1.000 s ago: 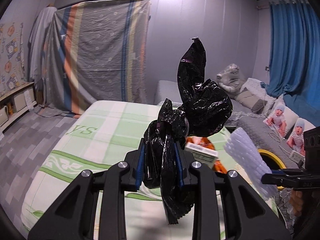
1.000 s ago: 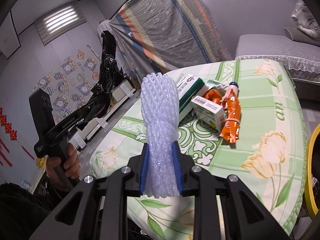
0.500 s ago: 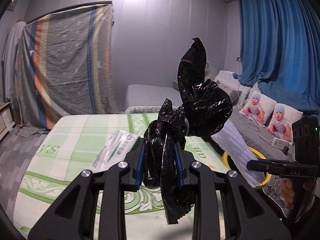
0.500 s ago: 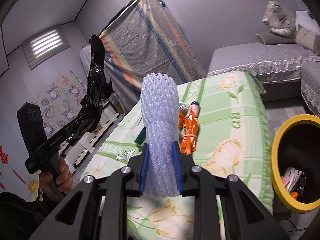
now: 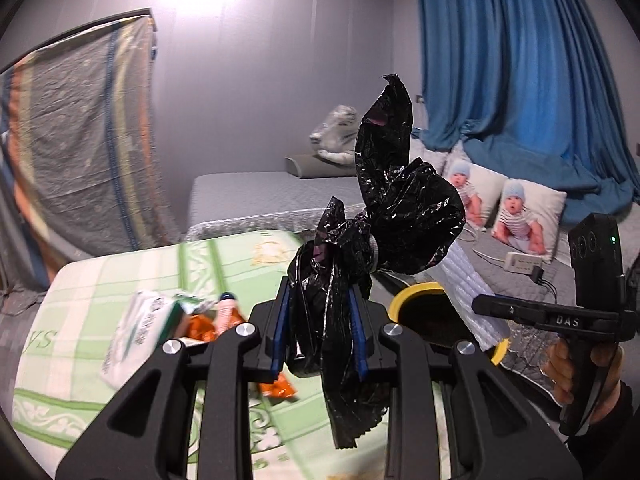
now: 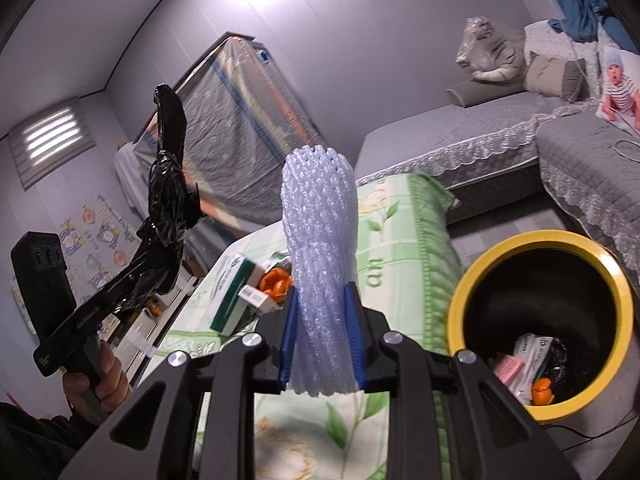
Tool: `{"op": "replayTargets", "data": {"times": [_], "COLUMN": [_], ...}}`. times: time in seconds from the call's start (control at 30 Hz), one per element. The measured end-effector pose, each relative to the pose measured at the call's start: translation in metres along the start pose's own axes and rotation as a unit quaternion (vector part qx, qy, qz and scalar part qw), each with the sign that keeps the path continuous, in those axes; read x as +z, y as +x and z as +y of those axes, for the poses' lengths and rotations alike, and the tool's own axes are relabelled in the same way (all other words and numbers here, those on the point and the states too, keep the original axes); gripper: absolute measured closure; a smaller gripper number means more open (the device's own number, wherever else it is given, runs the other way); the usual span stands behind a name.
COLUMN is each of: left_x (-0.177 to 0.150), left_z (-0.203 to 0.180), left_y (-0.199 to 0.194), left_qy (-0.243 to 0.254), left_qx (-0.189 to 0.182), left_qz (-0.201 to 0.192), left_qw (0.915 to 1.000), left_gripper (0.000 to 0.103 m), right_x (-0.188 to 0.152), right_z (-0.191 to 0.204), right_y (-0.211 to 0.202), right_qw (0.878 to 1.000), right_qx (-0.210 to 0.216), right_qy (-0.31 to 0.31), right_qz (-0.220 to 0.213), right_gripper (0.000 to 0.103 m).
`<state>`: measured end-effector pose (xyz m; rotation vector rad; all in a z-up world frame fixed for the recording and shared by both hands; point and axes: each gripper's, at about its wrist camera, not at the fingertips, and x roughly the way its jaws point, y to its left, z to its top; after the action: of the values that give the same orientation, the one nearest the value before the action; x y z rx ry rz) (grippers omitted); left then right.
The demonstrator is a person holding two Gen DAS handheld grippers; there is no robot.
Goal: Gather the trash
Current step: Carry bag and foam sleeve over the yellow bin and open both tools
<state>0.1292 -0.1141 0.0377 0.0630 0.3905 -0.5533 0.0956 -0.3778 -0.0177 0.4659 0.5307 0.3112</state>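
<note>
Black bag [image 5: 384, 240] in left gripper [image 5: 319, 334].

Both wrist views face forward, slightly down, sharing yellow bin [image 6: 536, 320], bed [image 5: 120, 280]

The black bag [image 5: 384, 248] hides part of the yellow bin's rim [image 5: 416, 290]; the boxes [image 5: 140, 328] beside it are motion-blurred.

The left tool [image 5: 319, 332] is clamped on a crumpled black plastic bag [image 5: 380, 232] that rises toward 1 o'clock. At 3 o'clock the right tool [image 5: 486, 304] holds white foam netting [image 5: 468, 284] over a yellow-rimmed bin [image 5: 412, 292]. At 9 o'clock, boxes [image 5: 140, 328] and orange wrappers [image 5: 200, 324] lie on the green-patterned bed [image 5: 100, 280].
</note>
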Motion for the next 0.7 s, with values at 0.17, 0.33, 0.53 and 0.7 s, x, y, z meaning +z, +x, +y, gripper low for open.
{"op": "replayTargets", "data": {"times": [0.17,0.33,0.53,0.7], "left_x": [0.009,0.012,0.012,0.011], "left_z": [-0.015,-0.029,-0.048,-0.060], "left_y": [0.017,0.035,0.061,0.086], "left_qy": [0.019,0.032,0.043,0.048], "left_qx": [-0.021,-0.040,-0.057,-0.071], "left_qz": [0.002,0.008,0.021,0.039], "left_qw": [0.9996,0.9987,0.9972,0.9955], "left_gripper": [0.078,0.078,0.078,0.078], "right_x": [0.003,0.004,0.002,-0.002], "right_z": [-0.018,-0.039,-0.063,-0.084], "right_y": [-0.013,-0.022,-0.031,-0.032], "right_qw": [0.999,0.997,0.992,0.987], "right_qx": [-0.031,-0.059,-0.098,-0.135], "right_qy": [0.012,0.027,0.050,0.062], "right_qz": [-0.024,-0.044,-0.058,-0.062], "right_gripper": [0.081,0.081,0.081,0.081]}}
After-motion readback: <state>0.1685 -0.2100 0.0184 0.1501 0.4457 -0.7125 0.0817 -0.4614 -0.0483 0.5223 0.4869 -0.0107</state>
